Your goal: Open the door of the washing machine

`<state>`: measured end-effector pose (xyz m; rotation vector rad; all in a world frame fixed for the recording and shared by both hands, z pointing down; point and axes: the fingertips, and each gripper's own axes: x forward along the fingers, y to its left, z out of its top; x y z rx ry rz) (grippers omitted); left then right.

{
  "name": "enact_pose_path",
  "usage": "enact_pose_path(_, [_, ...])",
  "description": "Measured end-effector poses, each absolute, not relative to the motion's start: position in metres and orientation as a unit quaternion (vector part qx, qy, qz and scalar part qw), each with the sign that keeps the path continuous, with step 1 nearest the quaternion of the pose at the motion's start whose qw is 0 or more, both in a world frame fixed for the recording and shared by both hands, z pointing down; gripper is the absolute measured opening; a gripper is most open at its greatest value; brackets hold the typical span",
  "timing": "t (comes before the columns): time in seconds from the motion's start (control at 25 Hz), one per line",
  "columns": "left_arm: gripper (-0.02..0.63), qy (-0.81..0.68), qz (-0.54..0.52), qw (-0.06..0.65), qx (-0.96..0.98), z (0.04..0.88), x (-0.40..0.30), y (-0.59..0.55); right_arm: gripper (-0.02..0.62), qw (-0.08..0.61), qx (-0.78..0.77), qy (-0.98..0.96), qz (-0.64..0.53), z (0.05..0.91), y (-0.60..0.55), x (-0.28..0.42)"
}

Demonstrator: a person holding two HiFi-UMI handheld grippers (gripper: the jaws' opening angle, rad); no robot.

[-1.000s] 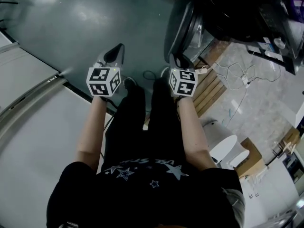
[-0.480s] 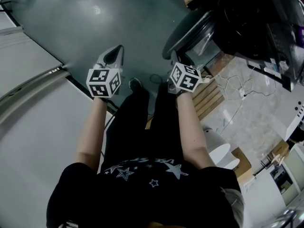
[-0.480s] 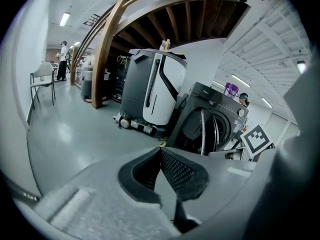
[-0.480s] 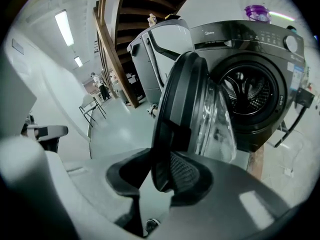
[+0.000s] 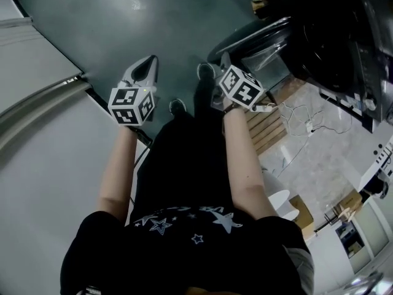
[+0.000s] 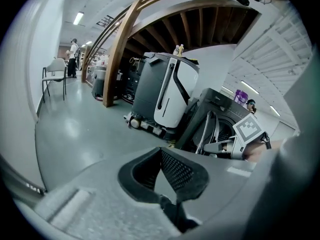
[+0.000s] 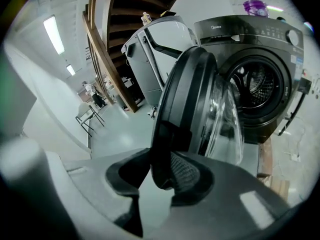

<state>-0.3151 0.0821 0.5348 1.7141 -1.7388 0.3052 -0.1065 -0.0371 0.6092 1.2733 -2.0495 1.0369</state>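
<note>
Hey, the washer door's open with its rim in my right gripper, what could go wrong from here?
1. The right gripper has only the edge of the door rim between its jaws, so it may slip off if pulled further.
2. Loose cables lie on the floor beside the washing machine; a step that way could snag a foot.

Black door (image 7: 181, 104), grey-green floor (image 5: 123, 23)
</note>
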Motion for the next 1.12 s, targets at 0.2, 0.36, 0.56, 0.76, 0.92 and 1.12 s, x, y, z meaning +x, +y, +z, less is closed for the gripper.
enact_pose_path(0.2, [0.011,-0.684,0.120,0.340,0.634,0.538,-0.335,0.076,0.127,0.240,0.458,-0.755,0.403,0.610,-0.055,-0.144])
enact_pose_path(0.36, [0.011,-0.700,0.113,0.345,0.615,0.537,-0.352,0.060,0.127,0.240,0.444,-0.756,0.416,0.610,-0.075,-0.179])
enact_pose_path(0.56, [0.011,-0.712,0.104,0.345,0.603,0.536,-0.372,0.029,0.124,0.245,0.429,-0.762,0.419,0.611,-0.104,-0.218])
enact_pose_path(0.76, [0.011,-0.723,0.092,0.347,0.591,0.536,-0.396,0.009,0.114,0.249,0.418,-0.775,0.403,0.610,-0.130,-0.252])
enact_pose_path(0.92, [0.011,-0.733,0.086,0.353,0.575,0.542,-0.415,-0.001,0.107,0.253,0.423,-0.773,0.400,0.609,-0.155,-0.272])
enact_pose_path(1.12, [0.011,-0.743,0.085,0.359,0.558,0.545,-0.436,-0.010,0.096,0.248,0.428,-0.764,0.414,0.608,-0.183,-0.293])
